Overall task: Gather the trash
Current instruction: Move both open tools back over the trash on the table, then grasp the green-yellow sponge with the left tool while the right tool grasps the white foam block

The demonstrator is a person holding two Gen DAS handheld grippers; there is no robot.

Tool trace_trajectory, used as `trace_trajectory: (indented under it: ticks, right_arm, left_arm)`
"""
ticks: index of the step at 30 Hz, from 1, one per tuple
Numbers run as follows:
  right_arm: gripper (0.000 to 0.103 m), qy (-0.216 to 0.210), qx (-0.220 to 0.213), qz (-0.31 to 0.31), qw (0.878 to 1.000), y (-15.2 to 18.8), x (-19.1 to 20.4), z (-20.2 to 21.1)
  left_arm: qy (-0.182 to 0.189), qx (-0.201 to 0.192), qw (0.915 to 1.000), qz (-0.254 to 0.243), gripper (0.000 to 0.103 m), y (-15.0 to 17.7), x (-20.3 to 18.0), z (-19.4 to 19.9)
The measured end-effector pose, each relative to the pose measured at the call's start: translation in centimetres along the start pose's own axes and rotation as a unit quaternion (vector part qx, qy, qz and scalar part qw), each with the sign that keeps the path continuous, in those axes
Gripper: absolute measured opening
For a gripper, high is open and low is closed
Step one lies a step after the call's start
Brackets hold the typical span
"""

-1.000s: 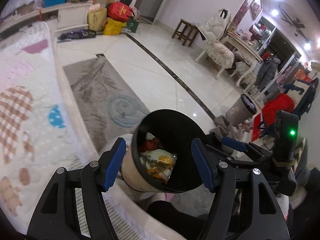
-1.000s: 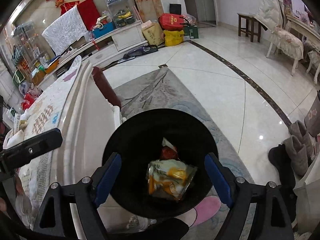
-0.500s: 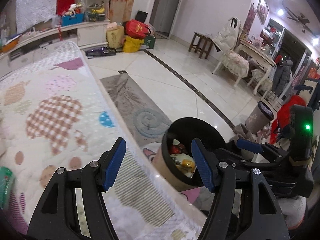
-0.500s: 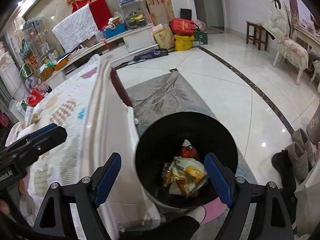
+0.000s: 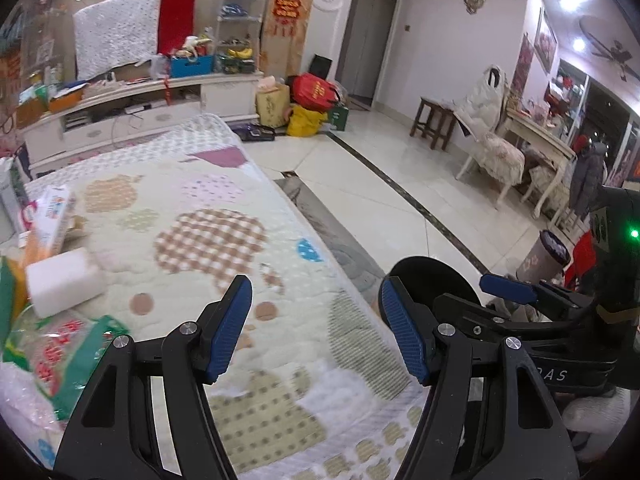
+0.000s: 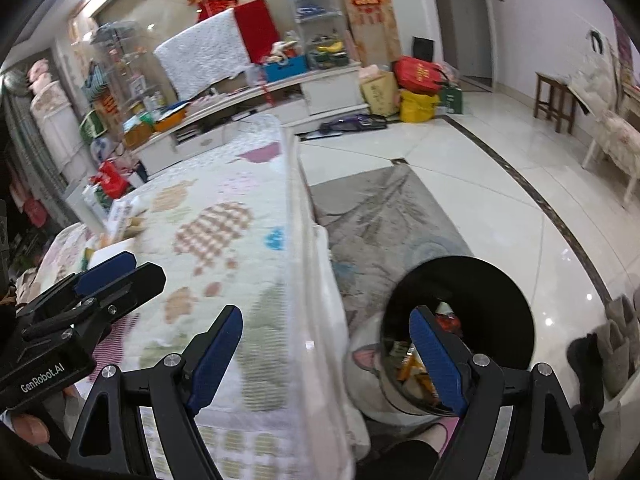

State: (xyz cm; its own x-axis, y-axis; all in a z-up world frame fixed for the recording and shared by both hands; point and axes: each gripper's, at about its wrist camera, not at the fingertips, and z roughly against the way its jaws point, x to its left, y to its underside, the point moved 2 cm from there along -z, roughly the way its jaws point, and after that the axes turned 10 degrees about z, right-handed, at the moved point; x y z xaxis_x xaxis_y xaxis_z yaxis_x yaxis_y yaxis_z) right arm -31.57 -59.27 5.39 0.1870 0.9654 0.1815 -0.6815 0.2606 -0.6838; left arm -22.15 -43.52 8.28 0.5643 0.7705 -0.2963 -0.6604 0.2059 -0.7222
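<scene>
Left gripper (image 5: 316, 328) agape, empty, over patterned quilt (image 5: 224, 240). Right gripper (image 6: 326, 354) agape, empty, above quilt edge. Remaining trash: green-red wrapper (image 5: 60, 352) lay left of left gripper; left hand nearer. Black-lined bin (image 6: 460, 332) on floor at right, wrappers inside.

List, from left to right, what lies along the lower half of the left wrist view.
Green-and-red plastic snack wrapper → white rectangular foam block → left hand-held gripper over the patterned quilted cover → black-lined round trash bin → right hand-held gripper.
</scene>
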Motion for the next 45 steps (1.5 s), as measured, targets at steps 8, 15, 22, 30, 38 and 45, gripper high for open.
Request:
trace_trajectory:
  ticks: [8,15,22,30,38,45]
  right_arm:
    - [0.084,-0.029,-0.002,0.029,0.999,-1.3,5.1,-0.9]
    - [0.084,-0.050,0.003,0.049,0.998,-1.8,9.1,-2.4]
    - [0.084,-0.064,0.010,0.068,0.996,-2.2,12.2,-3.4]
    - [0.084,-0.096,0.024,0.088,0.991,-2.3,15.7,-5.0]
    - [0.085,-0.144,0.044,0.115,0.982,-2.0,20.3,-6.8]
    - [0.088,-0.177,0.064,0.136,0.973,-1.9,24.1,-8.7]
  left_arm:
    - [-0.030,-0.029,0.9991,0.012,0.067,-0.2,3.6,3.8]
    - [-0.061,-0.046,0.9962,0.042,0.067,-0.1,8.2,6.3]
    - [-0.091,-0.051,0.9921,0.071,0.067,0.1,12.7,7.9]
    - [-0.100,-0.053,0.9878,0.107,0.067,0.6,19.1,10.2]
    - [-0.103,-0.019,0.9858,0.131,0.067,1.8,26.1,10.8]
    - [-0.106,-0.004,0.9855,0.132,0.067,1.8,29.5,9.8]
